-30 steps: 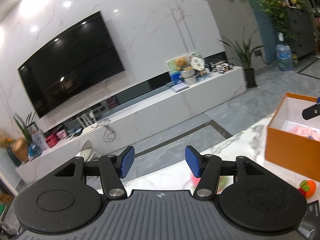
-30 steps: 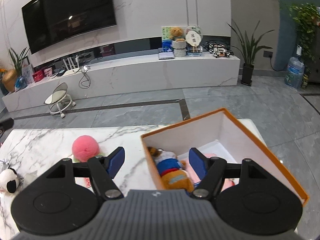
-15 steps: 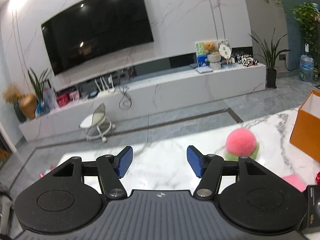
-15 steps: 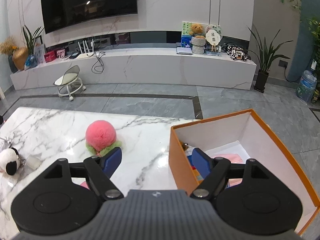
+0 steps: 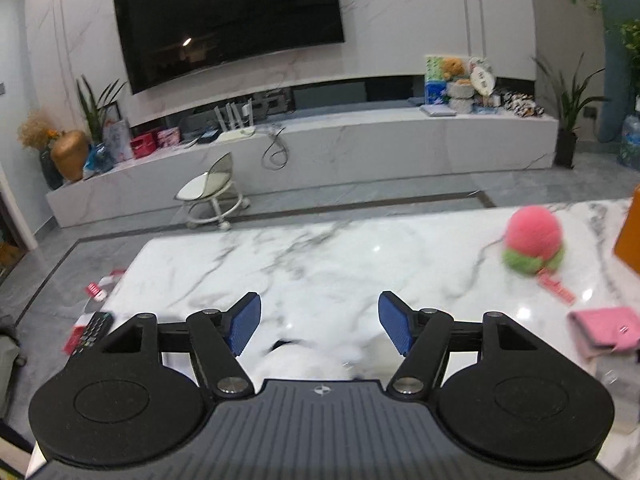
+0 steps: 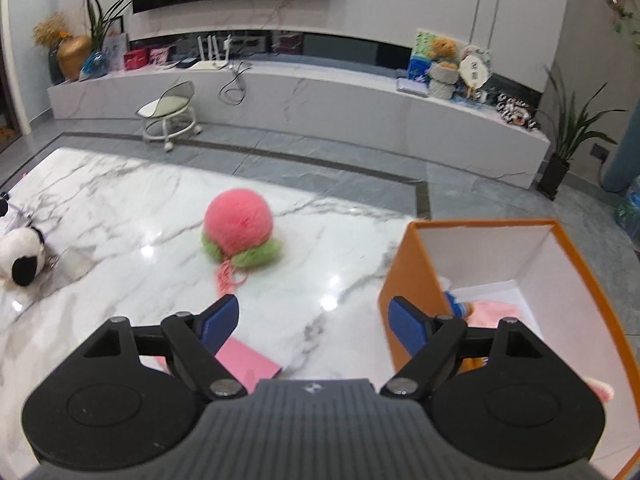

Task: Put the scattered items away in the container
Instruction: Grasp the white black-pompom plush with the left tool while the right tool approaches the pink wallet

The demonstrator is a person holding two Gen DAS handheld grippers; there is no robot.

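The glossy marble desk [image 6: 120, 216] is showing white with grey veins running across it. The fluffy round plush peach [image 6: 238, 224] is showing coral pink above a ring of lime-green leaves, with a pink tassel trailing from it. The open cardboard box [image 6: 412, 272] is showing orange outside and white inside, and a pale pink cloth is lying within. The soft plush panda [image 6: 18, 256] is showing white with black patches. The flat pink wallet [image 5: 604, 330] is showing rose pink. The left gripper [image 5: 320, 326] and the right gripper [image 6: 314, 322] are showing black bodies with blue ribbed pads. The floor tiles [image 6: 360, 156] are showing mottled grey with a darker border stripe.
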